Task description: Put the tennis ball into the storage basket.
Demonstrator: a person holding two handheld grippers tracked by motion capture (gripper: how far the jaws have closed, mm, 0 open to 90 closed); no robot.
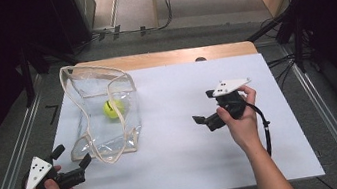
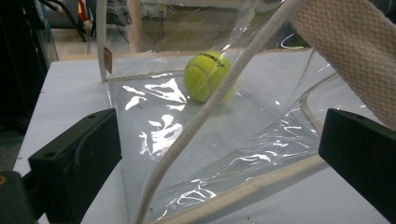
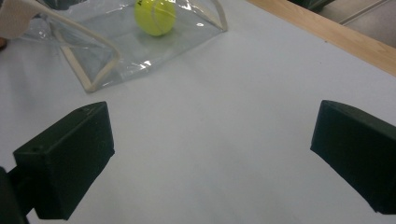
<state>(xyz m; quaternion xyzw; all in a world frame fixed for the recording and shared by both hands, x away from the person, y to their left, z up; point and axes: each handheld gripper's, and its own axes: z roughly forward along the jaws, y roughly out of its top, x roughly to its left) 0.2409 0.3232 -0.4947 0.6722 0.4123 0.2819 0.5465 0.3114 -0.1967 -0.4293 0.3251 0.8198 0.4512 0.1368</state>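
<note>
L gripper (image 1: 71,158): jaws spread, nothing held, at near-left corner of bag (image 1: 103,112), just beside its near rim. R gripper (image 1: 204,107): jaws spread, empty, well apart to the right over bare table (image 1: 192,166). L is nearer. Bag: clear glossy plastic, cream woven trim and strap (image 2: 348,51), slumped open, long axis near–far. Ball (image 1: 113,108): yellow felt, round, inside bag, far-right of L jaws.
</note>
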